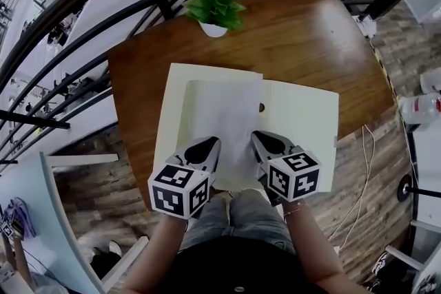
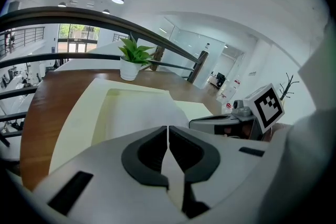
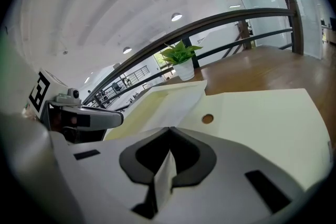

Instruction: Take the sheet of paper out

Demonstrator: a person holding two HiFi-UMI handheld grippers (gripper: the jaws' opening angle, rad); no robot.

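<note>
A brown wooden table (image 1: 310,45) fills the centre of the head view, and an open cream card folder (image 1: 303,120) is spread across it. The white sheet of paper (image 1: 224,113) lies mid-frame on the folder's left half. At lower centre, the left gripper (image 1: 207,148) and right gripper (image 1: 265,143) each pinch the sheet's near edge. Drawing both back evenly and level should keep the sheet from tearing or creasing.

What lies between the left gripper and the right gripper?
The sheet of paper spans that gap in the head view; left gripper and right gripper each pinch its edge.
</note>
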